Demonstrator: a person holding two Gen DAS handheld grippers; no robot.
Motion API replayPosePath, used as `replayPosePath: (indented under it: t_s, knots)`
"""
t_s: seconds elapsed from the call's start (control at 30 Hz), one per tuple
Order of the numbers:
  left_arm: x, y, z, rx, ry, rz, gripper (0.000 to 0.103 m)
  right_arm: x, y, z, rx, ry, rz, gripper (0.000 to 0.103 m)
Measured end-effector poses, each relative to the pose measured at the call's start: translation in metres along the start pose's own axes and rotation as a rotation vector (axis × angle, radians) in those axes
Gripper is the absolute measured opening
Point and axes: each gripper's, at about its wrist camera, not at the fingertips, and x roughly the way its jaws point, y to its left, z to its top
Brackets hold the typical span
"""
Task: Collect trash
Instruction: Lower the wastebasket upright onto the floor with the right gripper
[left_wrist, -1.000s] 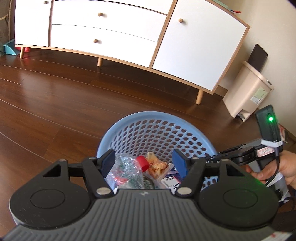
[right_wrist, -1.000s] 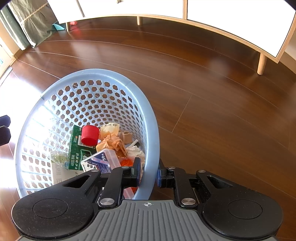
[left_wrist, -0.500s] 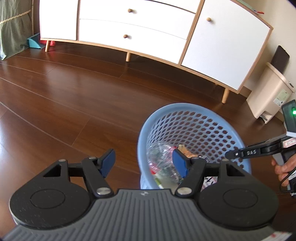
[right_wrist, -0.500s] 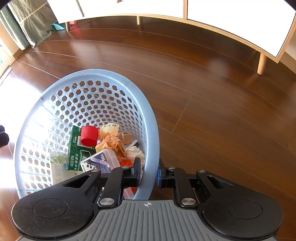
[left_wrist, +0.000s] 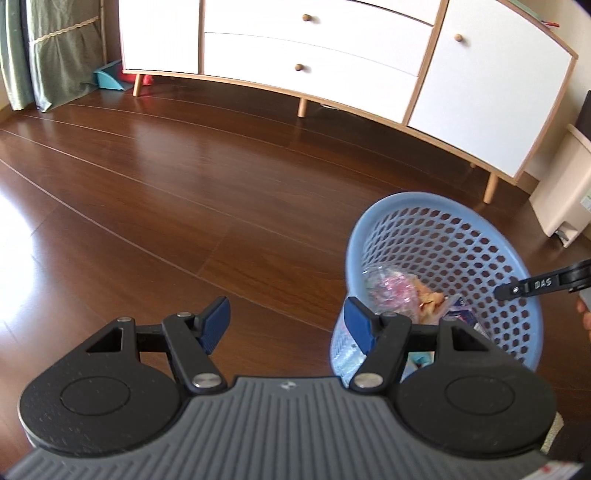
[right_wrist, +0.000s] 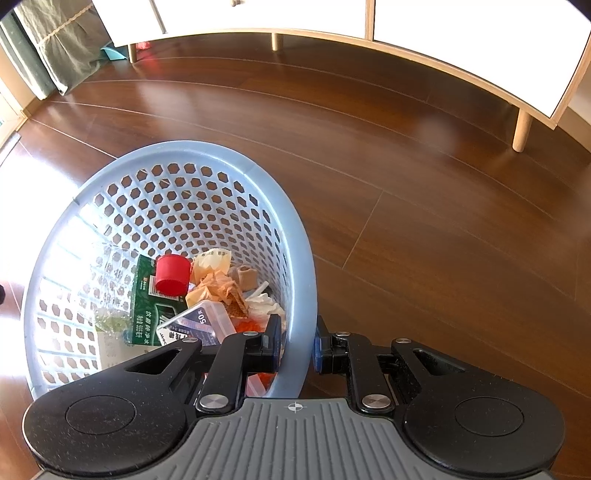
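My right gripper has its jaws pinching the rim of the blue basket, one jaw inside, one outside. The basket sits tilted on the wood floor, w/ trash at the bottom: red cap, green carton, crumpled orange wrapper, clear plastic box. My left gripper has jaws spread wide, nothing between them, over bare floor just left of the basket. White sideboard along the far wall, beige bin at right
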Motion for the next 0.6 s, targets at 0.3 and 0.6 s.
replayPosePath:
  t_s: [0.3, 0.6]
  knots:
    - [0.003, 0.011, -0.017, -0.01, 0.055, 0.025, 0.066, 0.007, -0.012, 0.01, 0.092, 0.016, 0.038, 0.013]
    - [0.002, 0.015, -0.027, -0.032, 0.092, 0.02, 0.068, -0.016, -0.04, 0.017, 0.17, -0.019, 0.122, 0.018]
